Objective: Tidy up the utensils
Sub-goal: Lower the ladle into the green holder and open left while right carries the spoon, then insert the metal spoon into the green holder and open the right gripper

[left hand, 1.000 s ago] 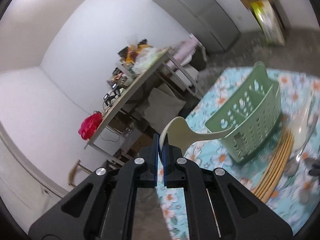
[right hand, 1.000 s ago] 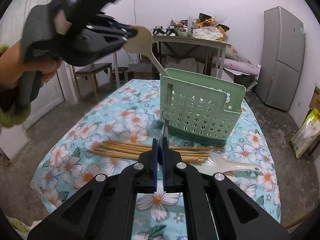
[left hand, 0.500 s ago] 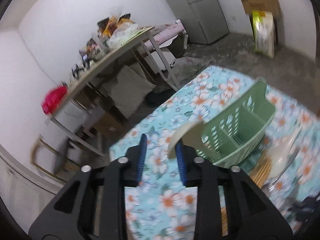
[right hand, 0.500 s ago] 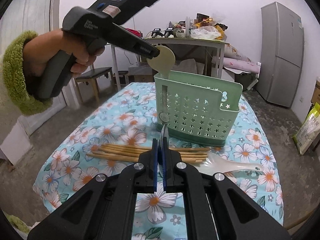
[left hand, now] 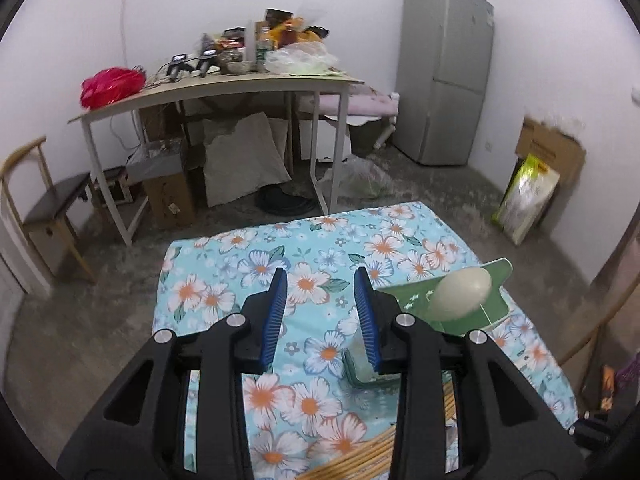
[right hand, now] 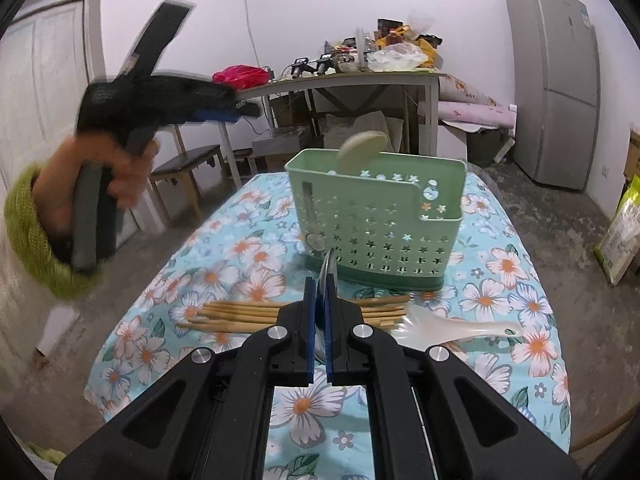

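While my left gripper (left hand: 320,312) is opening with nothing between its pads, the cream spoon (right hand: 362,150) stands in the green basket (right hand: 380,216). My right gripper (right hand: 319,320) stays clenched on a metal spoon (right hand: 329,264); next move, I judge: carry it basketward.

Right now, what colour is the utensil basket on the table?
Pale mint green with star-shaped cut-outs; the utensil basket shows best in the right wrist view.
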A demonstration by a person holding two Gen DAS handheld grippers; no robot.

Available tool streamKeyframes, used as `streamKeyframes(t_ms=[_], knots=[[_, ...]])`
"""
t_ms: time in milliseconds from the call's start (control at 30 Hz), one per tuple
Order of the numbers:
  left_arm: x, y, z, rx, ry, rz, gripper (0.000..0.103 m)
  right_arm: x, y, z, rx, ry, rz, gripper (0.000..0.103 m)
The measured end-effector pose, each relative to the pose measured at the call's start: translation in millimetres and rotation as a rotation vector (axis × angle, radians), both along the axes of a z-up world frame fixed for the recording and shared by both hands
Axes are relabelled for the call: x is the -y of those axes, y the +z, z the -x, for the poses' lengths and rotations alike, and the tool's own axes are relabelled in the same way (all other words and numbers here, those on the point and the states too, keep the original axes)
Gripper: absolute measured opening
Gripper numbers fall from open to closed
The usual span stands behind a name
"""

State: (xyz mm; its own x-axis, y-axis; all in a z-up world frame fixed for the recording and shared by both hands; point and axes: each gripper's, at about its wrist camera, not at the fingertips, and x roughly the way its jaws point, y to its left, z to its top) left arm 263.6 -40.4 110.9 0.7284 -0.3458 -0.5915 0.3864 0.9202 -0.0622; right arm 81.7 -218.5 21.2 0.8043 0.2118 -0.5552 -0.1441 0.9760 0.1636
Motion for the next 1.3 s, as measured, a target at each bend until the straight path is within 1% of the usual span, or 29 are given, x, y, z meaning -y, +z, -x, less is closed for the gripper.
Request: streamKeyframes(t_ms=[133, 300, 367, 400, 433, 467, 567, 633, 700, 767, 867, 1000, 1100, 1200, 1233, 1300], knots=[[-17.4, -7.4, 20.8, 0.005, 0.013, 0.062, 0.035, 25.0, 12.0, -1.7, -0.015, -0.013, -0.083, 0.004], [-36.0, -15.3, 54.0, 0.032, 0.036, 0.127, 0.045, 62.0, 34.6, -2.1, 0.015, -0.040, -0.182, 0.004], [-41.8, -18.1, 66.8, 0.044, 0.044, 0.151, 0.056, 80.3, 50.3, -3.4, 0.051, -0.044, -0.242, 0.004], [-44.4, -19.1, 72.3, 0.049, 0.050, 0.158, 0.058, 85.9, 56.2, -4.5, 0.069, -0.044, -0.259, 0.004], [-46.1, -21.0, 78.4, 0.056, 0.053, 0.163, 0.062, 94.0, 66.2, -6.4, 0.102, -0.045, -0.279, 0.004], [-47.5, -22.4, 83.3, 0.061, 0.057, 0.165, 0.068, 99.3, 74.0, -8.1, 0.126, -0.046, -0.290, 0.004], [-50.4, -26.0, 97.7, 0.080, 0.074, 0.169, 0.078, 113.4, 99.0, -16.6, 0.218, -0.031, -0.320, 0.004], [-51.1, -26.6, 104.7, 0.093, 0.076, 0.168, 0.084, 117.2, 109.1, -25.0, 0.268, -0.014, -0.325, 0.004], [-51.9, -27.8, 111.5, 0.109, 0.084, 0.162, 0.086, 120.3, 113.5, -38.5, 0.294, 0.006, -0.345, 0.004], [-53.4, -28.1, 116.2, 0.116, 0.095, 0.164, 0.089, 122.9, 112.6, -52.4, 0.303, 0.016, -0.367, 0.004], [-57.8, -30.3, 121.2, 0.109, 0.110, 0.184, 0.091, 128.5, 106.2, -72.3, 0.309, 0.032, -0.414, 0.004], [-62.0, -32.8, 122.8, 0.101, 0.138, 0.186, 0.092, 134.5, 92.4, -96.8, 0.323, 0.054, -0.464, 0.004], [-66.0, -34.7, 123.9, 0.096, 0.162, 0.193, 0.092, 138.0, 75.9, -114.6, 0.320, 0.061, -0.490, 0.004], [-68.0, -36.9, 123.0, 0.086, 0.182, 0.202, 0.093, 141.1, 50.2, -130.8, 0.308, 0.067, -0.517, 0.004], [-68.1, -37.2, 122.4, 0.083, 0.187, 0.202, 0.093, 142.6, 36.9, -138.0, 0.293, 0.067, -0.530, 0.004], [-68.8, -38.7, 120.5, 0.075, 0.197, 0.204, 0.093, 141.1, 17.8, -146.5, 0.269, 0.055, -0.522, 0.004]])
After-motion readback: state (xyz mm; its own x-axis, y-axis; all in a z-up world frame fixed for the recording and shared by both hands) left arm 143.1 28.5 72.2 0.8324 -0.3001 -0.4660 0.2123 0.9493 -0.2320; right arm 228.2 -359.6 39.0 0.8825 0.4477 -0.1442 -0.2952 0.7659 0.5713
